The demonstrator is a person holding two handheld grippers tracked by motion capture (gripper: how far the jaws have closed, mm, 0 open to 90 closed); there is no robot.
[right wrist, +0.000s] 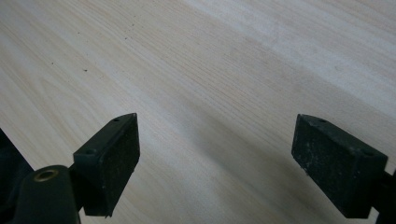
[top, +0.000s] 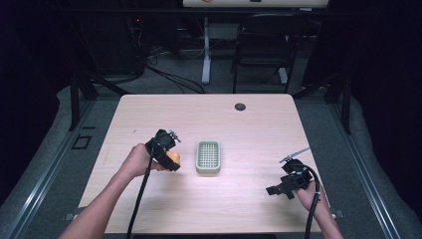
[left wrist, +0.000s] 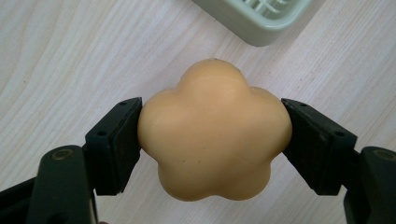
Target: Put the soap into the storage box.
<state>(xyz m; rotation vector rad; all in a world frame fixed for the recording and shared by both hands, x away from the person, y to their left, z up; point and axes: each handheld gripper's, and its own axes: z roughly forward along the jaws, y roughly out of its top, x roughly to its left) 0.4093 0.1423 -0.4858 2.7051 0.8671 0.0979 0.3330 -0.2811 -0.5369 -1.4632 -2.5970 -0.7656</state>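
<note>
An orange flower-shaped soap [left wrist: 212, 133] sits between the two black jaws of my left gripper [left wrist: 212, 140], which is shut on it just above the tabletop. From above, the same soap [top: 174, 158] peeks out under the left gripper [top: 171, 159], a little left of a pale green slatted soap dish [top: 208, 156] at the table's middle. A corner of the soap dish [left wrist: 254, 18] lies beyond the soap in the left gripper view. My right gripper [top: 276, 189] hovers open near the table's right front, its pads [right wrist: 116, 163] wide apart over bare wood.
A light wooden table [top: 209, 119] has a dark grommet hole [top: 240, 106] near its far edge. A black chair [top: 263, 45] and a white table leg [top: 206, 50] stand beyond it. Dark curtains close both sides.
</note>
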